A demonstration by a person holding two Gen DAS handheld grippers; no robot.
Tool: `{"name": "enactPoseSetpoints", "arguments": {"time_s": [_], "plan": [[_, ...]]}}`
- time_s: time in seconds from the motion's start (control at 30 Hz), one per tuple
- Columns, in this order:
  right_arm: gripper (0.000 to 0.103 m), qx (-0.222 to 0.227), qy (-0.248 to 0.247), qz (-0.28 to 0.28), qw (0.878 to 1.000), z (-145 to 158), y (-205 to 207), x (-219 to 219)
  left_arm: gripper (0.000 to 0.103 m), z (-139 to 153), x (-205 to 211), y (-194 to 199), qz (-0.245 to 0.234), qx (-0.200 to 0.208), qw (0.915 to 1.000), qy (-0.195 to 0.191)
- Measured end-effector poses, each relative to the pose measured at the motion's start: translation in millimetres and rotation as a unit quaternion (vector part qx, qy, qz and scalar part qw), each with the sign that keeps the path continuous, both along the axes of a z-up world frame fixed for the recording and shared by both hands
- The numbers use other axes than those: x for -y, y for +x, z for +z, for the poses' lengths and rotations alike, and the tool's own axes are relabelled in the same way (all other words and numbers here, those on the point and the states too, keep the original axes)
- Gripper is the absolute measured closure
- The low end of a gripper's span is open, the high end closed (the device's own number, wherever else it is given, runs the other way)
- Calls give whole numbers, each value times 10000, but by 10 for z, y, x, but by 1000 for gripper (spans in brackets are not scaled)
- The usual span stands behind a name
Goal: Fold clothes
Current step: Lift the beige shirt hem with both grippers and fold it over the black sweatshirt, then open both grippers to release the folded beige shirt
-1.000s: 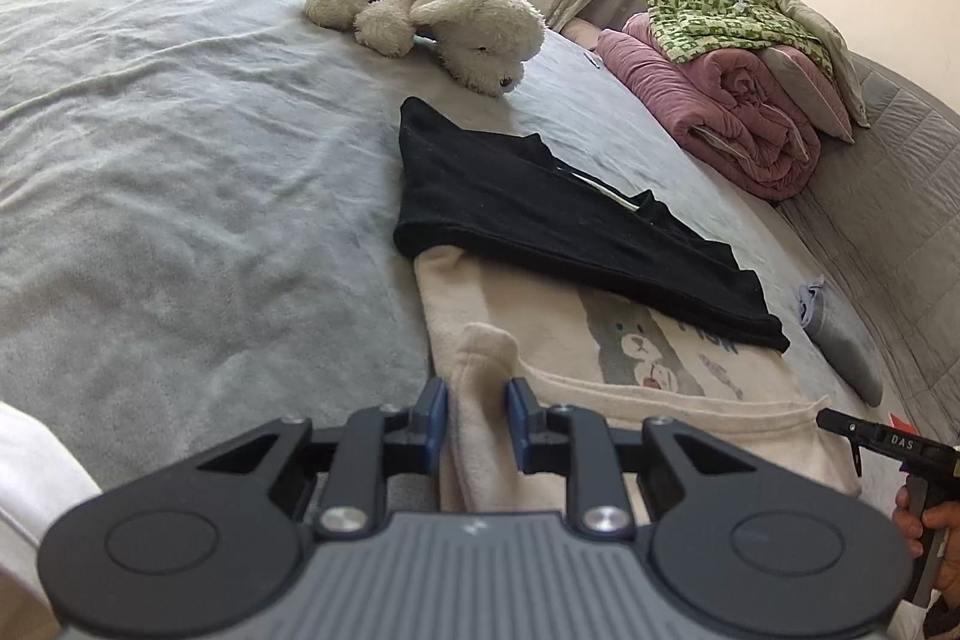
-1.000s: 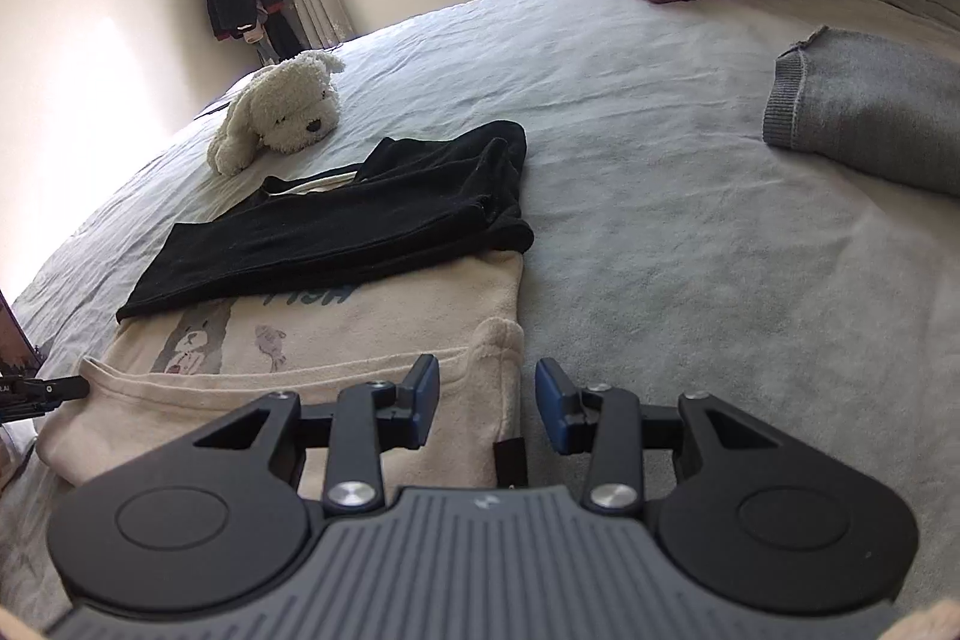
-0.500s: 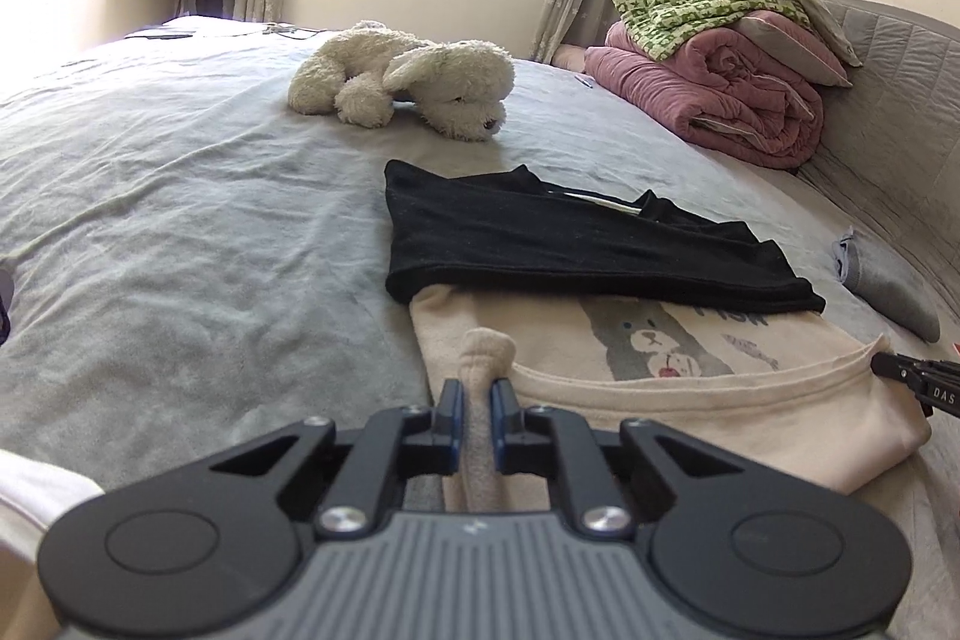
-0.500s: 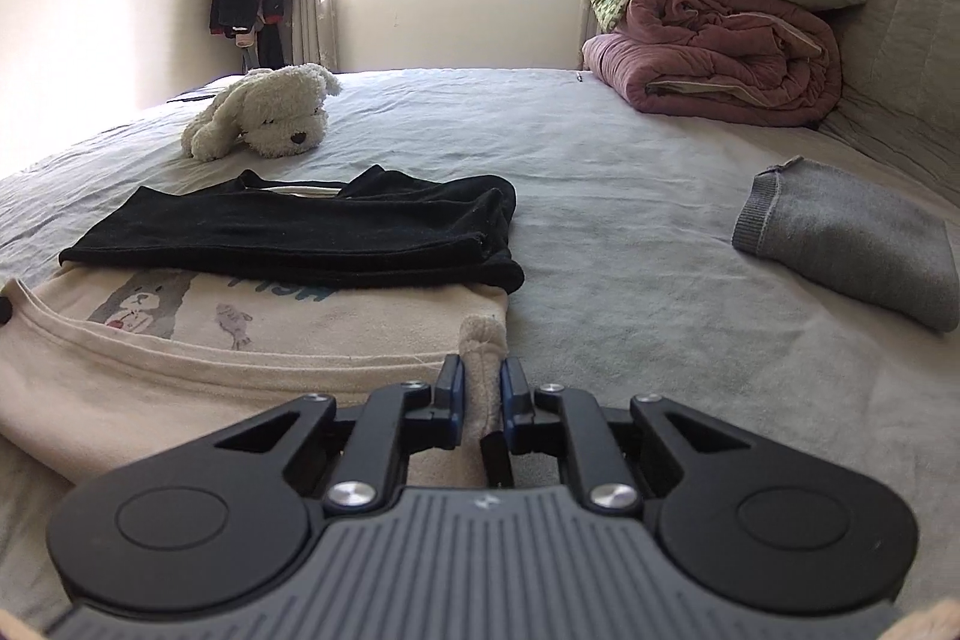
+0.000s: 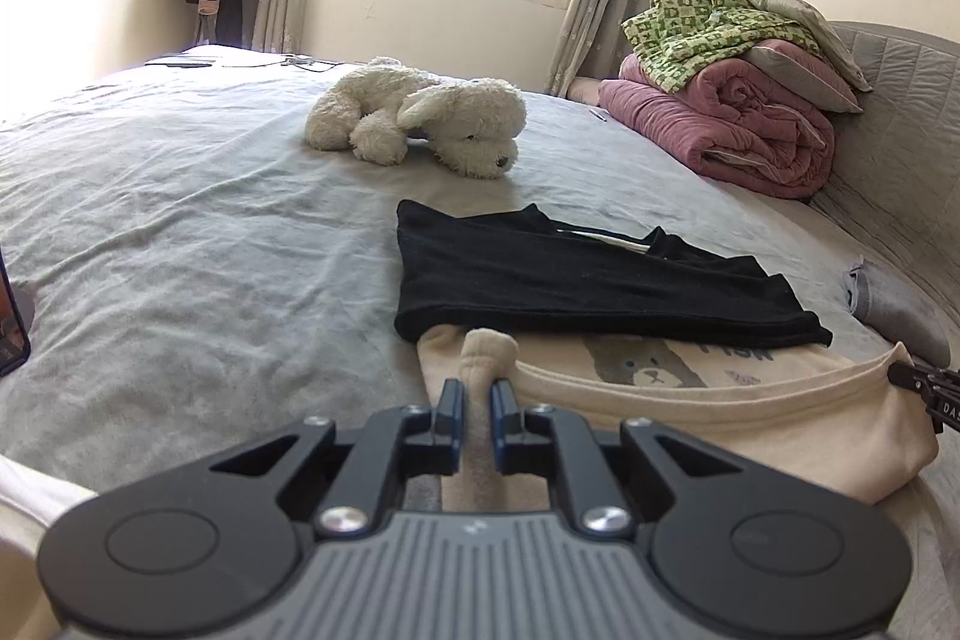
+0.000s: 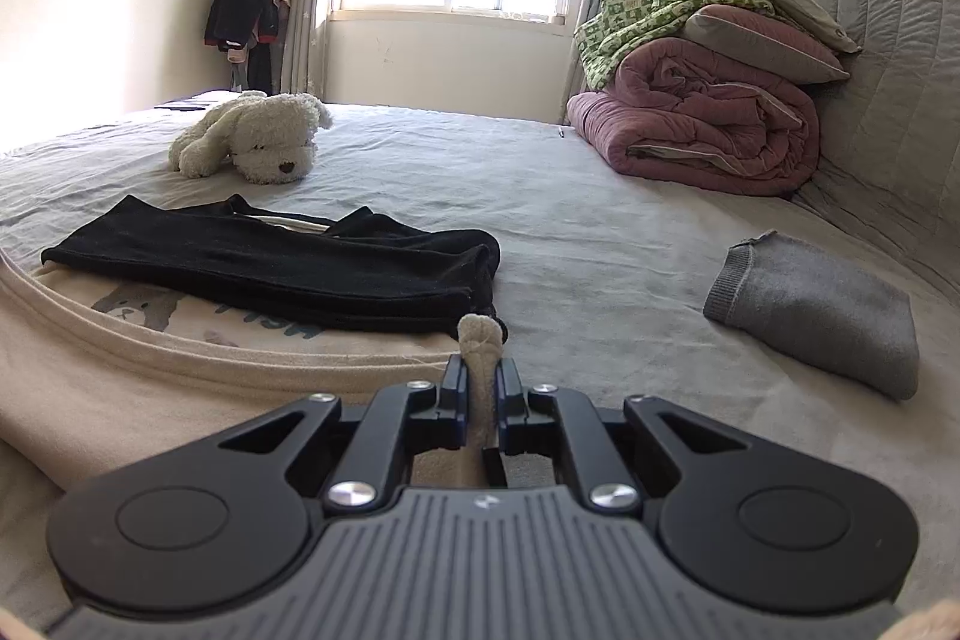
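A cream shirt with a bear print lies flat on the grey bed, and a folded black garment rests across its far part. My left gripper is shut on a bunched corner of the cream shirt, which pokes up between the pads. My right gripper pinches the opposite corner of the cream shirt, its jaws still closing on the cloth. The right gripper's tip shows at the right edge of the left wrist view. The black garment lies just beyond both grippers.
A white plush dog lies beyond the clothes. Folded pink and green bedding is stacked against the grey headboard. A folded grey cloth sits on the bed to the right. A dark phone-like object shows at the left edge.
Both grippers went from open around the shirt's corners to shut on them. Both views rolled level and tipped up, and the pinched corners now stand bunched between the pads.
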State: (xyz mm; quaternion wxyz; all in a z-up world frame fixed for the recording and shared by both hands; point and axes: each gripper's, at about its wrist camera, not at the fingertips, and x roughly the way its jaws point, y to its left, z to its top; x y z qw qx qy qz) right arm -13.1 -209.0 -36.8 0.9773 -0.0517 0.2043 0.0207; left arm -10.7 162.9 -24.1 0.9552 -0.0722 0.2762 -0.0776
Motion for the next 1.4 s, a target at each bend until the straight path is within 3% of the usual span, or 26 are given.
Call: {"name": "enactPoseSetpoints", "arguments": {"time_s": [0.43, 0.6, 0.77, 0.9, 1.1, 1.17, 1.2, 1.23, 1.3, 1.4], "plan": [[94, 107, -3, -32, 9999, 88, 245, -41, 94, 83, -11, 269, 250, 137, 9995, -121], [94, -127, 214, -171, 9995, -9, 494, 11, 93, -72, -35, 469, 412, -3, 9991, -105], [94, -565, 164, -205, 9981, -203, 690, -6, 91, -333, -29, 587, 455, -202, 9988, 32], [93, -660, 123, -192, 9976, -238, 700, -20, 89, -372, -27, 586, 456, -187, 9988, 39], [85, -755, 4, -187, 9970, -227, 719, -50, 88, -352, -120, 637, 409, -396, 9979, -309], [84, -831, 1, -188, 9964, -192, 731, -48, 82, -287, -165, 668, 398, -621, 9962, -469], [80, -901, 93, -225, 9956, -154, 732, -20, 79, -243, -196, 668, 401, -758, 9945, -598], [70, -966, 233, -271, 9947, -112, 727, 18, 74, -187, -240, 651, 398, -909, 9920, -784], [60, -1058, 827, -416, 9901, -11, 662, 164, 68, -96, -324, 578, 377, -1076, 9880, -1045], [60, -1212, 1522, -503, 9796, 98, 494, 367, 59, -7, -452, 417, 390, -1341, 9817, -1296]]}}
